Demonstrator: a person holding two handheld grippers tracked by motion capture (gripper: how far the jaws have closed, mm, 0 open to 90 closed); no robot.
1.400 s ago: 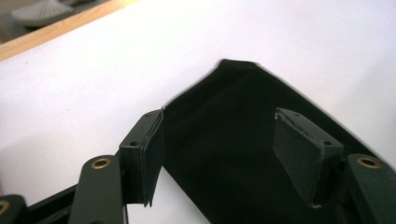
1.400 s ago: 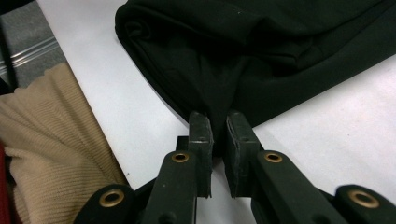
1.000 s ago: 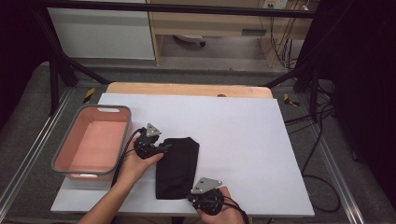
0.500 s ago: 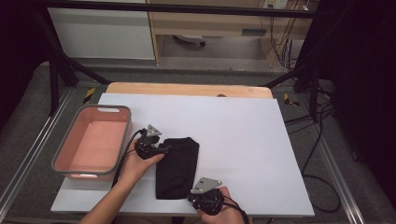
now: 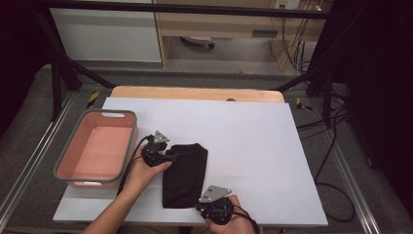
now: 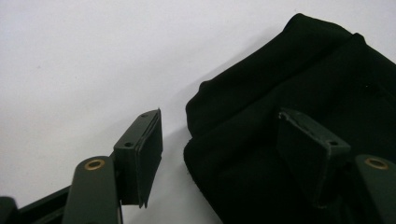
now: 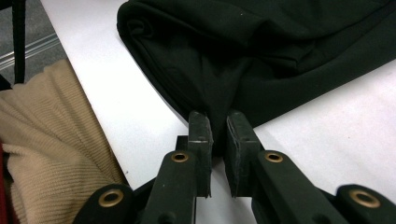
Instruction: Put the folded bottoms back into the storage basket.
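Folded black cloth (image 5: pixel 185 174) lies near-centre on the table (image 5: pixel 253 146), long axis near-to-far; right gripper (image 7: pixel 217 123) pinches its near edge, left gripper (image 6: pixel 224 140), jaws just widening, straddles the far-left corner unclamped.

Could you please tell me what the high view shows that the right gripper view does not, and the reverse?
High view alone: the pink bin at the table's left, the left gripper at the far left corner of the black cloth, and the floor cables. Right gripper view alone: the right gripper pinching the cloth's near edge between nearly closed jaws, and a beige ribbed sleeve beside the table. Both share the black cloth lying folded on the white table.
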